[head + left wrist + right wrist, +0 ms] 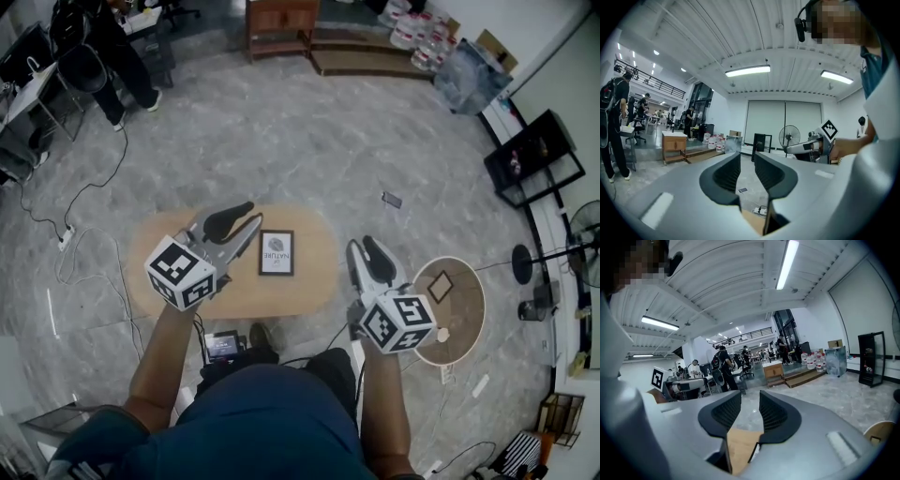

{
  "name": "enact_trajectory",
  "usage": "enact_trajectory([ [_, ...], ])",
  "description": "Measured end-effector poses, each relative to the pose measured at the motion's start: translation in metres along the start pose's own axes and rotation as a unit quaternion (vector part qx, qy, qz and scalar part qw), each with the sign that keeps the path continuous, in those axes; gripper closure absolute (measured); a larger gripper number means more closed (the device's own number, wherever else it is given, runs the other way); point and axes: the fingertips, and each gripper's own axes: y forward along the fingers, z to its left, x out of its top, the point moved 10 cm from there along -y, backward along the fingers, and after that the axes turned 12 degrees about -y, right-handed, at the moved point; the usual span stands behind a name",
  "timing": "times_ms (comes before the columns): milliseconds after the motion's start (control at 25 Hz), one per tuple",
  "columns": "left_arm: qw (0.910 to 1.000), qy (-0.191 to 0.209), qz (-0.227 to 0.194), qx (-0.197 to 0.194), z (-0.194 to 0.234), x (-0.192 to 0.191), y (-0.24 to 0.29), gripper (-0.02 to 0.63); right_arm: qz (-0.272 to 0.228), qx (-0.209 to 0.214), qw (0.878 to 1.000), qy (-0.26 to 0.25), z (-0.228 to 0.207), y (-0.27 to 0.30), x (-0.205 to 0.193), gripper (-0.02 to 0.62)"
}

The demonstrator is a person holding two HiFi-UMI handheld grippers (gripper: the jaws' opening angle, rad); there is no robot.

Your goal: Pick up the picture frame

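Note:
The picture frame (276, 253) is black with a white print and lies flat near the middle of the oval wooden table (314, 281). My left gripper (251, 215) hovers over the table just left of the frame, jaws apart with nothing between them. My right gripper (362, 244) hangs at the table's right end, open and holding nothing. In the left gripper view the left gripper (746, 171) points level across the room, a sliver of table (753, 221) below it. The right gripper (746, 412) looks over the tabletop (738, 444), with the frame's dark edge (753, 453) just under its right jaw.
A small round wooden table (466, 314) with a little dark frame (440, 285) stands to the right. A dark flat object (392, 200) lies on the floor beyond. A black shelf (534, 159), a fan (586, 246), floor cables (70, 234) and a standing person (117, 52) surround the spot.

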Motion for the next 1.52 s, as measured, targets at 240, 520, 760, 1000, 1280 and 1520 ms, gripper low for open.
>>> enact_trajectory([
  [240,0.9998,-0.010,-0.010,0.015,0.017,-0.003,-0.004,0.514,0.006,0.019,1.000,-0.003,0.004,0.021,0.000,0.491],
  [520,0.9976,-0.023,-0.018,0.062,0.031,-0.001,-0.001,0.514,0.020,0.071,0.997,-0.005,-0.005,0.060,0.002,0.491],
  [760,0.9942,-0.041,-0.008,0.099,0.050,-0.013,0.003,0.514,0.050,0.114,0.992,-0.003,-0.012,0.102,-0.014,0.491],
  [1000,0.9899,-0.063,0.010,0.126,0.072,-0.032,0.015,0.514,0.079,0.138,0.987,0.004,-0.026,0.139,-0.032,0.491],
  [1280,0.9836,-0.096,0.042,0.147,0.103,-0.073,0.040,0.514,0.115,0.145,0.983,0.016,-0.049,0.175,-0.065,0.491],
  [1520,0.9734,-0.142,0.078,0.162,0.138,-0.127,0.061,0.514,0.152,0.147,0.977,0.038,-0.065,0.210,-0.110,0.491],
])
